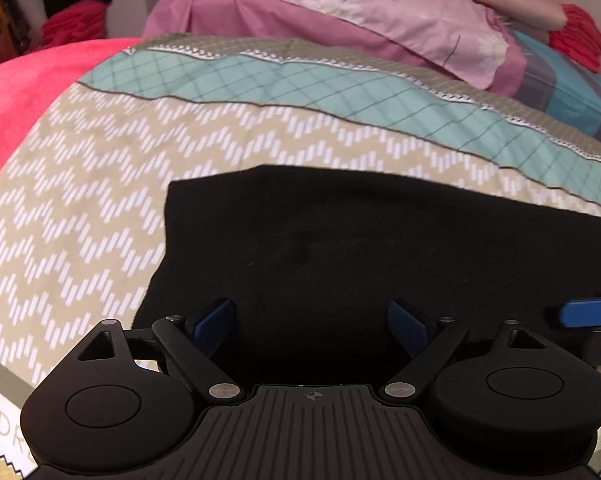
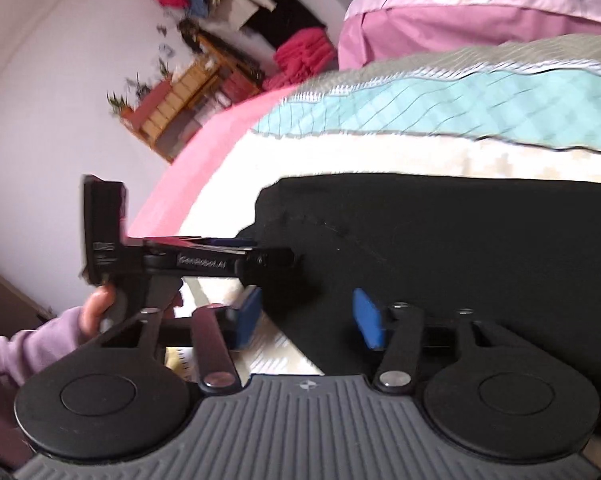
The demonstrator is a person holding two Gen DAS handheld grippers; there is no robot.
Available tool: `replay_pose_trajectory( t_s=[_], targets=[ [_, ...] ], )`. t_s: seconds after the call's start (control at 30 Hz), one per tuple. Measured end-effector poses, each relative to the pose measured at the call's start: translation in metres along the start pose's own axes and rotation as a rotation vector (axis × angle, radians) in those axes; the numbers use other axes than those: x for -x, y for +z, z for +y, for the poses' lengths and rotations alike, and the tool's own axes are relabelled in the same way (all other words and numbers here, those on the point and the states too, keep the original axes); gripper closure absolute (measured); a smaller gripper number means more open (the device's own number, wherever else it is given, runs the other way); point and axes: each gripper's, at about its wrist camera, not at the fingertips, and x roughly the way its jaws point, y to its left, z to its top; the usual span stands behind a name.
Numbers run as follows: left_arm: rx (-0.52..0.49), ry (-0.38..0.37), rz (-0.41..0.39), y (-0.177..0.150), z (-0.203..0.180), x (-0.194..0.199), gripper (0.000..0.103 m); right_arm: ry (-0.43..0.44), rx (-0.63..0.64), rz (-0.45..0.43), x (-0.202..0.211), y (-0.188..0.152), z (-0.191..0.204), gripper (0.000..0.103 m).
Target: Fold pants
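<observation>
Black pants (image 1: 340,248) lie flat on a patterned bedspread (image 1: 100,200). My left gripper (image 1: 312,324) is open, its blue pads low over the near part of the pants, nothing between them. A blue finger of the right gripper shows at the right edge (image 1: 588,314). In the right wrist view the pants (image 2: 460,240) fill the middle and right. My right gripper (image 2: 308,320) is open over the pants' near left edge. The left gripper (image 2: 204,258) shows side-on at the left, held by a hand (image 2: 96,308), its tips at the pants' edge.
A pink and purple pillow (image 1: 340,20) lies at the far end of the bed. A red blanket (image 1: 28,100) covers the bed's left side. Shelves with clothes (image 2: 188,92) stand by the wall to the left.
</observation>
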Motion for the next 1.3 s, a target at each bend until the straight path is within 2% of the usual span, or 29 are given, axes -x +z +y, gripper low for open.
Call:
replay_pose_trajectory(
  t_s=[0.03, 0.07, 0.1, 0.13, 0.2, 0.23, 0.27, 0.3, 0.33, 0.37, 0.4, 0.47, 0.5, 0.53, 0.57, 0.67, 0.73, 0.77, 0.8, 0.87, 0.97, 1.03, 1.07, 1.1, 1.13, 1.17, 1.3],
  targets=[
    [-0.012, 0.011, -0.005, -0.002, -0.001, 0.000, 0.000, -0.015, -0.003, 0.023, -0.008, 0.004, -0.006, 0.054],
    [-0.023, 0.019, -0.006, -0.002, -0.004, 0.000, 0.000, -0.056, 0.003, 0.038, -0.010, 0.010, -0.011, 0.064],
    [-0.031, 0.028, -0.007, -0.003, -0.005, 0.000, 0.000, -0.100, 0.014, 0.024, -0.013, 0.016, -0.017, 0.094],
    [-0.035, 0.034, -0.006, -0.003, -0.006, 0.000, 0.000, -0.144, -0.004, -0.023, -0.009, 0.022, -0.027, 0.103],
    [-0.032, 0.032, -0.008, -0.002, -0.005, 0.000, 0.000, -0.227, -0.163, -0.189, 0.012, 0.028, -0.054, 0.103],
    [-0.030, 0.030, -0.010, -0.003, -0.005, 0.000, 0.000, -0.238, -0.236, -0.248, 0.023, 0.029, -0.061, 0.103],
    [-0.030, 0.031, -0.011, -0.003, -0.005, -0.001, 0.000, -0.261, -0.234, -0.286, 0.032, 0.029, -0.058, 0.096],
    [-0.029, 0.031, -0.012, -0.004, -0.005, -0.001, 0.000, -0.283, -0.169, -0.294, 0.037, 0.026, -0.047, 0.086],
    [-0.030, 0.031, -0.014, -0.004, -0.005, -0.002, 0.000, -0.262, -0.095, -0.261, 0.041, 0.019, -0.035, 0.081],
    [-0.033, 0.031, -0.016, -0.004, -0.005, -0.002, 0.000, -0.215, -0.053, -0.204, 0.039, 0.013, -0.027, 0.070],
    [-0.037, 0.034, -0.017, -0.005, -0.006, -0.003, 0.000, -0.186, -0.019, -0.147, 0.035, 0.005, -0.020, 0.067],
    [-0.041, 0.041, -0.015, -0.004, -0.008, -0.004, 0.000, -0.230, 0.077, -0.089, 0.033, -0.009, -0.011, 0.070],
    [-0.042, 0.042, -0.011, -0.004, -0.008, -0.005, 0.000, -0.270, 0.090, -0.107, 0.039, -0.013, -0.014, 0.081],
    [-0.044, 0.044, -0.007, -0.003, -0.009, -0.006, 0.000, -0.293, 0.035, -0.147, 0.052, -0.014, -0.026, 0.087],
    [-0.048, 0.045, -0.004, -0.002, -0.009, -0.006, 0.000, -0.321, -0.061, -0.213, 0.072, -0.015, -0.041, 0.090],
    [-0.059, 0.043, 0.008, -0.001, -0.008, -0.008, 0.000, -0.459, -0.256, -0.439, 0.139, -0.021, -0.080, 0.089],
    [-0.064, 0.047, 0.020, 0.002, -0.010, -0.008, 0.000, -0.589, -0.296, -0.531, 0.176, -0.028, -0.089, 0.088],
    [-0.065, 0.053, 0.027, 0.004, -0.011, -0.006, 0.000, -0.622, -0.279, -0.552, 0.189, -0.030, -0.087, 0.081],
    [-0.059, 0.061, 0.027, 0.007, -0.014, -0.002, 0.000, -0.633, -0.240, -0.555, 0.194, -0.032, -0.079, 0.065],
    [-0.055, 0.029, -0.004, 0.015, -0.024, 0.009, 0.000, -0.601, -0.147, -0.500, 0.193, -0.040, -0.063, 0.046],
    [-0.098, -0.061, -0.048, 0.028, -0.058, 0.017, 0.000, -0.533, -0.045, -0.375, 0.172, -0.051, -0.051, 0.049],
    [-0.143, -0.109, -0.038, 0.035, -0.084, 0.008, 0.000, -0.546, -0.050, -0.365, 0.178, -0.060, -0.062, 0.052],
    [-0.156, -0.113, -0.022, 0.037, -0.095, 0.000, 0.000, -0.556, -0.085, -0.389, 0.183, -0.061, -0.071, 0.058],
    [-0.169, -0.106, 0.001, 0.038, -0.104, -0.011, 0.000, -0.550, -0.138, -0.427, 0.206, -0.069, -0.088, 0.074],
    [-0.180, -0.088, 0.028, 0.038, -0.111, -0.022, 0.000, -0.529, -0.204, -0.464, 0.222, -0.074, -0.101, 0.084],
    [-0.194, -0.057, 0.048, 0.036, -0.116, -0.032, 0.000, -0.541, -0.267, -0.504, 0.239, -0.077, -0.115, 0.086],
    [-0.241, -0.029, 0.034, 0.029, -0.124, -0.038, 0.000, -0.761, -0.413, -0.689, 0.320, -0.085, -0.159, 0.087]
  ],
)
